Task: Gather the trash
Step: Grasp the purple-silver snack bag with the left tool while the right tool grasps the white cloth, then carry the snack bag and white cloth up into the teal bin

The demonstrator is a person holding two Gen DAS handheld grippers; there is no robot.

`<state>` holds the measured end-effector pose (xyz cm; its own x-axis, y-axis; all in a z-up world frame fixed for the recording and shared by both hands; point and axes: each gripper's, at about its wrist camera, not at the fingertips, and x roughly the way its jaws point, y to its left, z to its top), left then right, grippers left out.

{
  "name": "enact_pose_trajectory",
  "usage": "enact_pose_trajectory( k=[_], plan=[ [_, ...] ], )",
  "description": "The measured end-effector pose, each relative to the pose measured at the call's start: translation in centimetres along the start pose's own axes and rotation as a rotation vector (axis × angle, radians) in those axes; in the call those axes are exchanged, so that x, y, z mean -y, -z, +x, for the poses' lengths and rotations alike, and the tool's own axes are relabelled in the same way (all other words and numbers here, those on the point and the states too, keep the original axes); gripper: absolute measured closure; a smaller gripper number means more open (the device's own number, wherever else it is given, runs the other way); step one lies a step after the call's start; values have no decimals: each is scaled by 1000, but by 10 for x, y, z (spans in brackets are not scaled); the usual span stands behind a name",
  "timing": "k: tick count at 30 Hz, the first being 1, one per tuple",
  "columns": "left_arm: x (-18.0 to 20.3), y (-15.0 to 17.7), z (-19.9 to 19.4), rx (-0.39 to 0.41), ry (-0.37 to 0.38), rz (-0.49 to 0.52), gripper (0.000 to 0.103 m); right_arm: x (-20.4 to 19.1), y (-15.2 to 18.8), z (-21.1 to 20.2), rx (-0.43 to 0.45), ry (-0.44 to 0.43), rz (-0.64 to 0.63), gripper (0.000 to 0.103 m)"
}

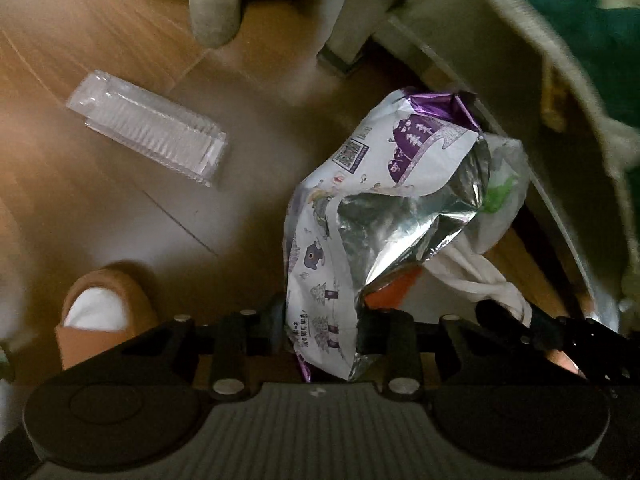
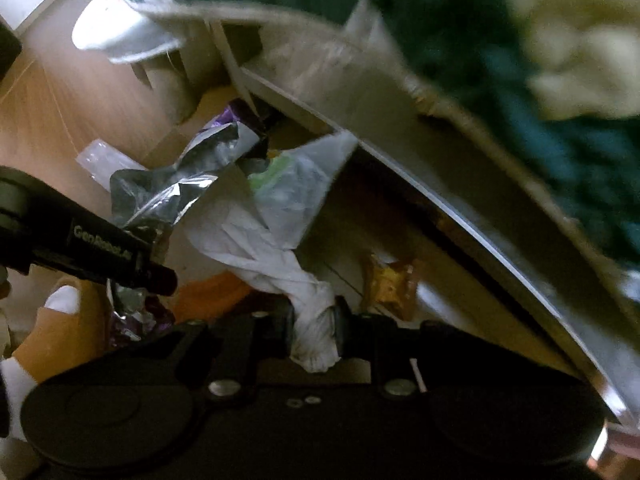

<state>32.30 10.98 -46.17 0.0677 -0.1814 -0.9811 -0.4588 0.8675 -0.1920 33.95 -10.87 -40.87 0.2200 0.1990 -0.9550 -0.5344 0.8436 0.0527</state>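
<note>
Nearest to the left camera, the left gripper [image 1: 324,330] is closed on the lower end of a crumpled white and purple snack bag with silver foil inside [image 1: 384,200]; the bag stands up from the jaws, its long axis pointing forward and a little to the right, with the purple top end farthest away. In the right view, the right gripper [image 2: 314,328] is closed tightly on the twisted neck of a thin white plastic bag [image 2: 276,240], and this bag also runs forward from the jaws and opens wider at the far end, where something green shows inside. The two bags are touching each other, beside the edge of a bed with a green blanket [image 2: 460,20]. I judge each one is held at its narrow end because there the thin material bunches into a firm grip. A clear ribbed plastic box [image 1: 146,130] lies apart on the wooden floor [image 1: 72,208], not collected yet, and a small yellow wrapper [image 2: 390,286] lies near the bed frame.
</note>
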Motion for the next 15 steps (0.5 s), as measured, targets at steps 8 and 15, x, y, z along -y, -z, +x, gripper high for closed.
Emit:
enact_pose_trajectory(
  k=[8,15],
  plan=[
    [14,30,-75,79,16,11,74,13,16,-78,45,31,87,84],
    [24,71,-157,180,66,77,74,2,32,-160,149,47,95,84]
  ],
)
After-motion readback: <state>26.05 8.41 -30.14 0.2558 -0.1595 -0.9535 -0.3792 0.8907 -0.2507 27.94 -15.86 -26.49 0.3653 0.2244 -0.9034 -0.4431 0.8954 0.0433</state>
